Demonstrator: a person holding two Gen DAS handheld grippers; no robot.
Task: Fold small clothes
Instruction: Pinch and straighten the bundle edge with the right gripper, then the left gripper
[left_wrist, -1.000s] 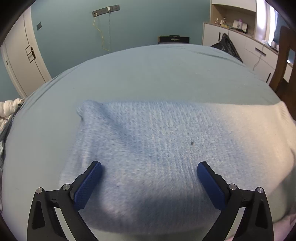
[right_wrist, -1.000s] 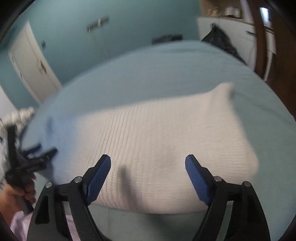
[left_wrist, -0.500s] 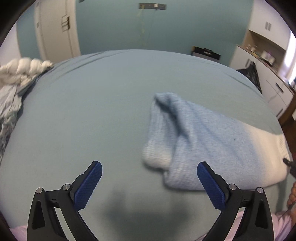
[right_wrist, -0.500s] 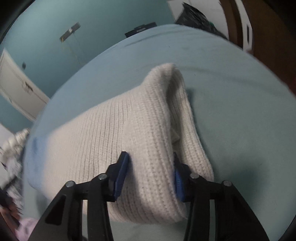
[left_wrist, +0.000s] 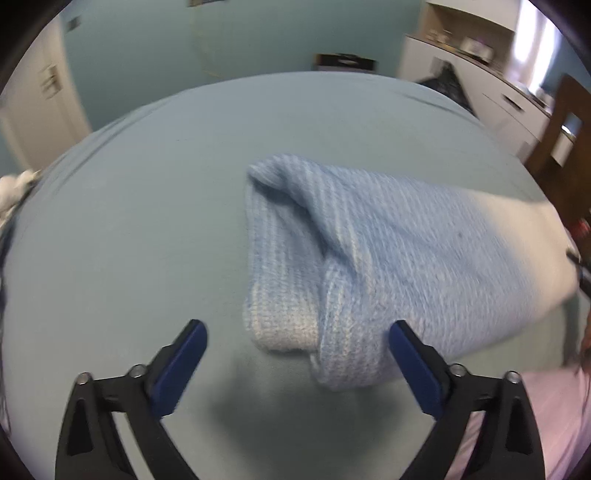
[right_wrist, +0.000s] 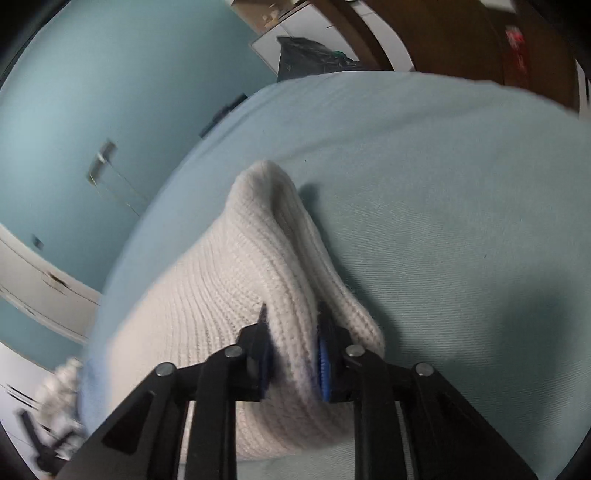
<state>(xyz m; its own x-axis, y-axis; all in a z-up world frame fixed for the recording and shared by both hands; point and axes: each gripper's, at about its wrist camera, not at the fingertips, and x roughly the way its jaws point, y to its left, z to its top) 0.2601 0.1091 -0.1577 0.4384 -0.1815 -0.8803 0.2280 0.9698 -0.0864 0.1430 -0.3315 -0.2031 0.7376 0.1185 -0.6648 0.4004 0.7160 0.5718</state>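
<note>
Right claw (right_wrist: 291, 350): clamped on a raised fold of the knit (right_wrist: 236, 295); both blue pads are sunk into the cream wool, though the jaws are just easing apart.
Left claw (left_wrist: 297, 354): wide, holding nothing, jaws drawing in; the near corner of the knit (left_wrist: 369, 266) lies between the blue fingers (left_wrist: 181, 363), closer to the right one, and neither pad presses on it.
Knit: a ribbed piece, pale blue at the left claw's end and cream at the right claw's end, lying on the bed (left_wrist: 129, 240). It runs from just ahead of the left claw away to that claw's right.
Fold by the right claw: the wool is pinched into a ridge that rises from the pads and runs forward to a rounded tip, with a second layer lying against its right side.
Bed: light teal sheet, bare on the left claw's left and on the right claw's right (right_wrist: 443, 221).
Beyond the bed: teal wall (left_wrist: 184, 48), white cupboards (left_wrist: 498, 96), a dark bag (right_wrist: 310, 55) at the far edge.
Sharpness: both views are blurred at the edges.
</note>
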